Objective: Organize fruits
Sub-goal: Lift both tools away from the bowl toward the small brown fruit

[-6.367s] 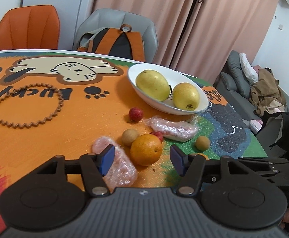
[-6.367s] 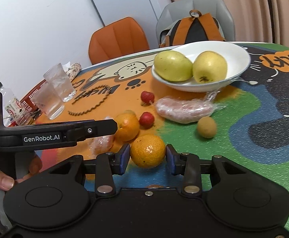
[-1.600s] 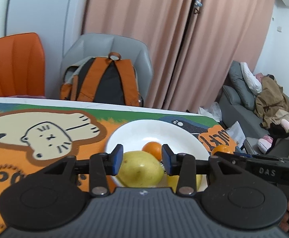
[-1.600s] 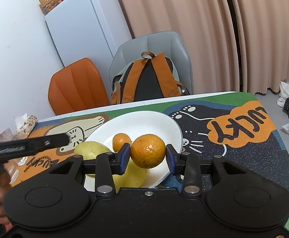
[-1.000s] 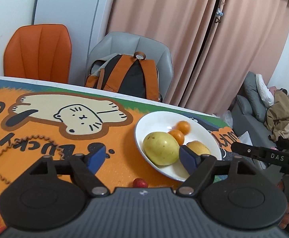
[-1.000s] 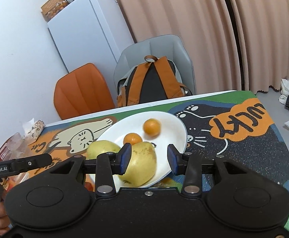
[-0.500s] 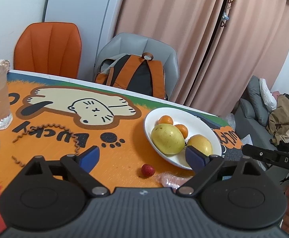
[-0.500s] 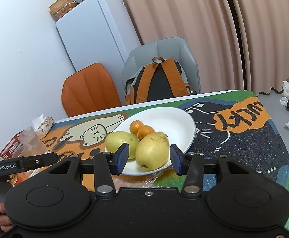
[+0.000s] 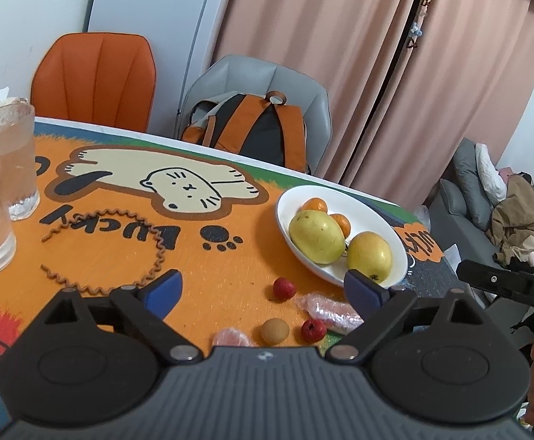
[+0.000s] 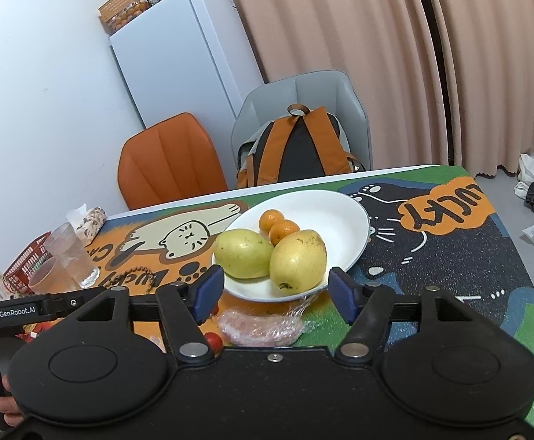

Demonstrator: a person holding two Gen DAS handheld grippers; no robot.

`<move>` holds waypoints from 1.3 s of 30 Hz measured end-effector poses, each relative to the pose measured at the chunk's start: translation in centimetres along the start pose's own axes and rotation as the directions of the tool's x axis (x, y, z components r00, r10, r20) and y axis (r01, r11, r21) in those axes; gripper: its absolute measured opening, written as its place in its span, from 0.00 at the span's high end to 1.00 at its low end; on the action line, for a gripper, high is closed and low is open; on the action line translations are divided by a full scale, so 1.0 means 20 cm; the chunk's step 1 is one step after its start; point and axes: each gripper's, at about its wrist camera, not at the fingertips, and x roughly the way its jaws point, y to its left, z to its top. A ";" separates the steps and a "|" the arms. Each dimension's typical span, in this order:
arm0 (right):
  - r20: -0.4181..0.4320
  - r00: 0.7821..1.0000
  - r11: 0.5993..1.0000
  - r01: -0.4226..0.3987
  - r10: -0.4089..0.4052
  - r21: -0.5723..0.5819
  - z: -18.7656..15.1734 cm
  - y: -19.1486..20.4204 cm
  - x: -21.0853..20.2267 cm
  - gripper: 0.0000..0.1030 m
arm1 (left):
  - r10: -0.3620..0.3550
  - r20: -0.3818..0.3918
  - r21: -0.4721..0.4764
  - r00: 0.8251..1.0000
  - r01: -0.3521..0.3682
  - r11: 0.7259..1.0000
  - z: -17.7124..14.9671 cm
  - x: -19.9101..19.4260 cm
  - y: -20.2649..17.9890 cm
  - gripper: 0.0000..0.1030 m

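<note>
Both grippers are empty with jaws opening: the left gripper (image 9: pixel 263 291) hangs over the loose fruit, the right gripper (image 10: pixel 274 293) before the white bowl (image 10: pixel 355 216). The bowl, toward the table's far edge, holds two oranges (image 10: pixel 278 225) and two pears (image 10: pixel 298 260). Next, probably the brown longan (image 9: pixel 275 331): straddle it squarely and close gently so it cannot roll.

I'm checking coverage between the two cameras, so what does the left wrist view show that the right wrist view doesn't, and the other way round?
Only the left wrist view shows the small brown round fruit, two red fruits and the whole wavy cord. Only the right wrist view shows the white fridge with boxes on top and the red basket. Both show the white bowl holding two yellow-green fruits and two small oranges, the wrapped item, the backpack and both chairs.
</note>
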 end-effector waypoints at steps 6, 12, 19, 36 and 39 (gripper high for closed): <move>-0.005 1.000 1.000 0.000 0.000 -0.010 -0.04 0.03 -0.05 0.31 | -0.009 0.001 -0.006 1.000 0.009 1.000 -0.03 -0.05 0.02 0.09; -0.012 1.000 1.000 -0.006 0.006 -0.018 -0.09 0.07 -0.08 0.27 | 0.001 -0.010 0.003 1.000 -0.001 1.000 -0.07 -0.08 0.02 0.09; -0.021 1.000 1.000 -0.015 0.014 -0.017 -0.13 0.09 -0.12 0.24 | 0.008 -0.025 0.003 1.000 -0.008 1.000 -0.13 -0.11 0.03 0.09; -0.080 0.997 1.000 -0.006 0.005 -0.008 -0.28 0.08 -0.09 0.22 | -0.010 -0.024 0.019 1.000 0.011 1.000 -0.22 -0.10 0.03 0.10; -0.085 0.996 1.000 0.000 -0.001 -0.011 -0.28 0.08 -0.08 0.22 | -0.015 -0.030 0.036 0.999 0.016 0.999 -0.22 -0.08 0.03 0.11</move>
